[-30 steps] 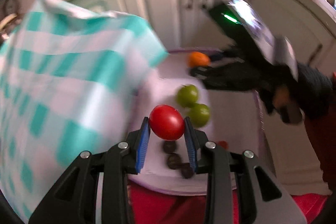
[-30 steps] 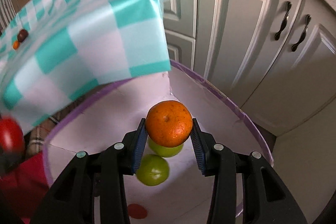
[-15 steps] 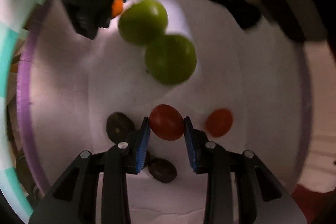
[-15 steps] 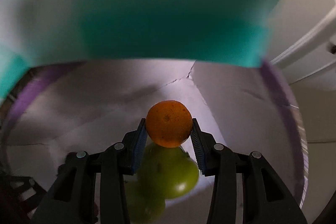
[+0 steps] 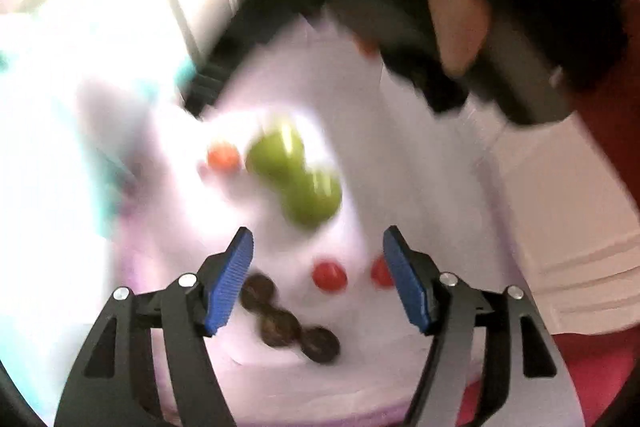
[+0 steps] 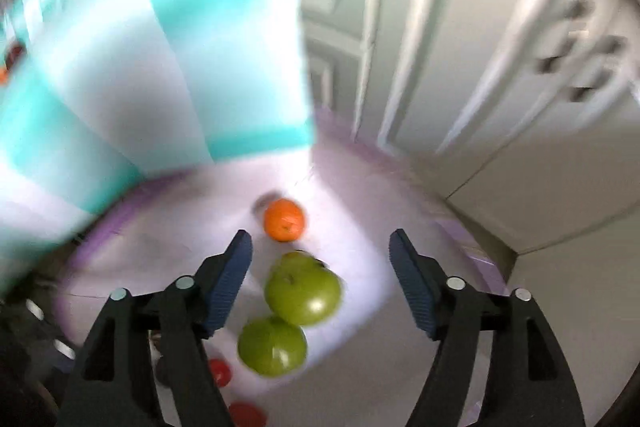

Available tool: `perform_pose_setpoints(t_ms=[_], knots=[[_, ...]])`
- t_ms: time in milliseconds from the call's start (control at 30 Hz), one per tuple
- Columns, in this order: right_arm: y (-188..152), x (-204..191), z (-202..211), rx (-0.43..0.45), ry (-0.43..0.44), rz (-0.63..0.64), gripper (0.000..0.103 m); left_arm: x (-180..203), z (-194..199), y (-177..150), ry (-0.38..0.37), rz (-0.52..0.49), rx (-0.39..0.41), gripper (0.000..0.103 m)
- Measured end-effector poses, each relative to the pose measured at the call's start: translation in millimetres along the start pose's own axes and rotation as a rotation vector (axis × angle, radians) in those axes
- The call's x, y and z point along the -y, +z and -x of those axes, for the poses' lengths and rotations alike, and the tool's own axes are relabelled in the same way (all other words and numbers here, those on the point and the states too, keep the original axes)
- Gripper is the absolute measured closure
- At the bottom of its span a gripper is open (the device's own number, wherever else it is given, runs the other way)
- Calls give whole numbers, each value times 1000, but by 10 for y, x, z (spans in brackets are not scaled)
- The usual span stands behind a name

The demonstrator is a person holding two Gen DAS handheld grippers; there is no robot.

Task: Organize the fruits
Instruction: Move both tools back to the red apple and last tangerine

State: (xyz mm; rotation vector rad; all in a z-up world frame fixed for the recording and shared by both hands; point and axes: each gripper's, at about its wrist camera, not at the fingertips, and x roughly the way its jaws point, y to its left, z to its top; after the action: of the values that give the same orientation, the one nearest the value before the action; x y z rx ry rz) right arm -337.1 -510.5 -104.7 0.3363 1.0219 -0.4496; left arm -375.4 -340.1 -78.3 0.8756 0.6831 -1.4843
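Note:
A white box with a purple rim holds the fruit. My left gripper hangs over it, jaws opening, nothing between them; below lies a red tomato with a second red one beside the right finger. Two green fruits, an orange and several dark round fruits lie on the box floor. My right gripper is also opening and empty; the orange sits on the floor beyond it, two green fruits below it.
A teal-and-white checked cloth hangs over a table edge at the left, above the box. White cabinet doors stand behind. The other gripper and a hand fill the top of the left wrist view. Red fabric lies at lower right.
Both grippers have let go: the red tomato and the orange now lie on the box floor. Both grippers have lifted back out of the box, and the views are blurred.

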Motion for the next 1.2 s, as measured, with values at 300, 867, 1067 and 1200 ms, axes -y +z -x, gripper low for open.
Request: perform_pose_setpoints(t_ms=[300,867,1067,1200], knots=[[204,-726,1977,567,143,70,16,-1212,2161,-595,364,345,505,2],[1871,-4664,151,216,500,291,16,-4291,3339,-3447,1122,1643,396,2],[2443,-5444,-161,112,653,90,16,-4093,3456,-3579,1271,1671,445,2],[2615,-5982,-344,38,685,17,16,-4081,3540,-3667,1351,1684,457,2]])
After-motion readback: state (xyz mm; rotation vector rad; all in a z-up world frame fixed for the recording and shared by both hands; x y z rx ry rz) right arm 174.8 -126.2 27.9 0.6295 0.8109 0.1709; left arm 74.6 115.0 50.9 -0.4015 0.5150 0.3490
